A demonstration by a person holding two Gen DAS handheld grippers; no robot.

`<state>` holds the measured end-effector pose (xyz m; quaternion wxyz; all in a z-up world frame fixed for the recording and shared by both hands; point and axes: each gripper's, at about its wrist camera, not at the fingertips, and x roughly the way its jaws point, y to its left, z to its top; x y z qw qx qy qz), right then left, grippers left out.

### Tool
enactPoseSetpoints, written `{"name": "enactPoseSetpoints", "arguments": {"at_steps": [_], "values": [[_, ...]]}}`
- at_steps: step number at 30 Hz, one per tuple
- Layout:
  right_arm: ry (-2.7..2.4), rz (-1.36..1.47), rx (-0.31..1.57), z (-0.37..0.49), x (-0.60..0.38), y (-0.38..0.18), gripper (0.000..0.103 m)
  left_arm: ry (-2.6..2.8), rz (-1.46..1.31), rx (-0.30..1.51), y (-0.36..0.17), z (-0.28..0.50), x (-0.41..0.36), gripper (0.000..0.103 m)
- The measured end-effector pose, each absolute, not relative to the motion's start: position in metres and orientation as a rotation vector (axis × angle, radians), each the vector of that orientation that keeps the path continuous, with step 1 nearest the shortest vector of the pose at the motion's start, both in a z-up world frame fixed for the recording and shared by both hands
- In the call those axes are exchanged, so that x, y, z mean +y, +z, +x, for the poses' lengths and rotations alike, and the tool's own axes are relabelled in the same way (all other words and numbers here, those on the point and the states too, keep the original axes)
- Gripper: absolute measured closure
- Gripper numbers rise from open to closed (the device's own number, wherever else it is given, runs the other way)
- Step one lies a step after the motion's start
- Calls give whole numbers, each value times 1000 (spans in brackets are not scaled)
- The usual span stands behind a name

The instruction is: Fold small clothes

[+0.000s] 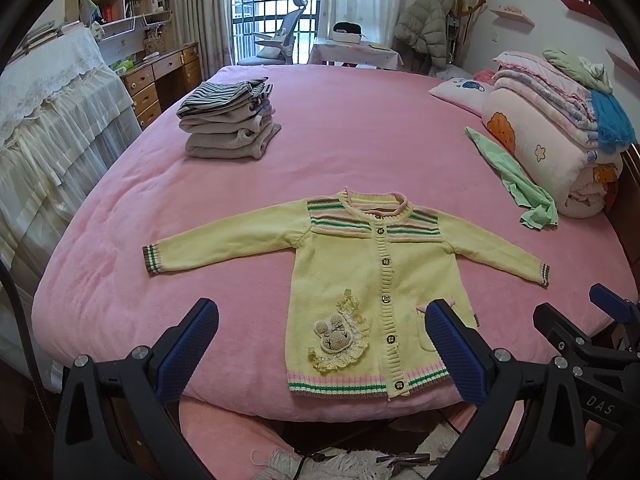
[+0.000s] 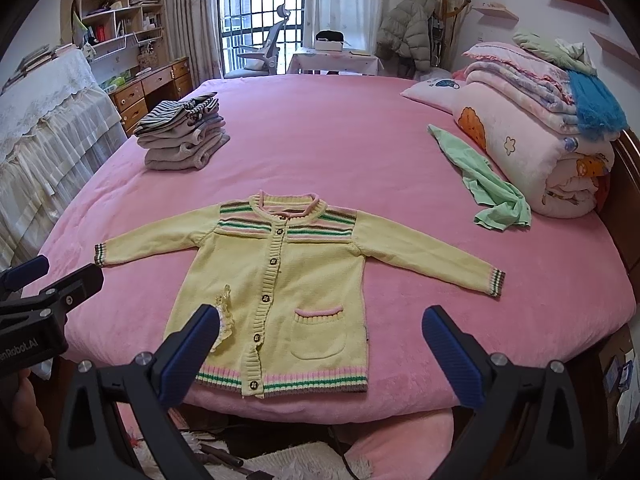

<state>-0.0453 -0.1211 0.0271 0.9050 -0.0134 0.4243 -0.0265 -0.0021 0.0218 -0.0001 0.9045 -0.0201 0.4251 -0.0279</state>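
Note:
A small yellow knitted cardigan (image 1: 340, 256) (image 2: 280, 264) lies flat and buttoned near the front edge of the pink bed (image 1: 360, 136) (image 2: 340, 136), both sleeves spread out sideways. It has striped shoulders and hem, a bunny patch and a pocket. My left gripper (image 1: 322, 322) hovers open over the hem, holding nothing. My right gripper (image 2: 320, 328) is also open and empty above the lower half of the cardigan. Each gripper shows at the edge of the other's view.
A stack of folded grey and striped clothes (image 1: 230, 120) (image 2: 182, 138) sits at the bed's back left. A crumpled green garment (image 1: 516, 180) (image 2: 484, 184) lies at the right beside rolled quilts (image 1: 560, 128) (image 2: 540, 120). A lace-covered cabinet (image 1: 52, 112) stands left of the bed.

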Motion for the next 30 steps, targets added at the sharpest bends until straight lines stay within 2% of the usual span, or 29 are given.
{"name": "enactPoseSetpoints", "arguments": {"at_steps": [19, 30], "values": [[-80, -45, 859, -36, -114, 30, 1, 34, -78, 820, 5, 9, 69, 0], [-106, -151, 723, -10, -89, 53, 1, 165, -5, 821, 0, 30, 115, 0]]}}
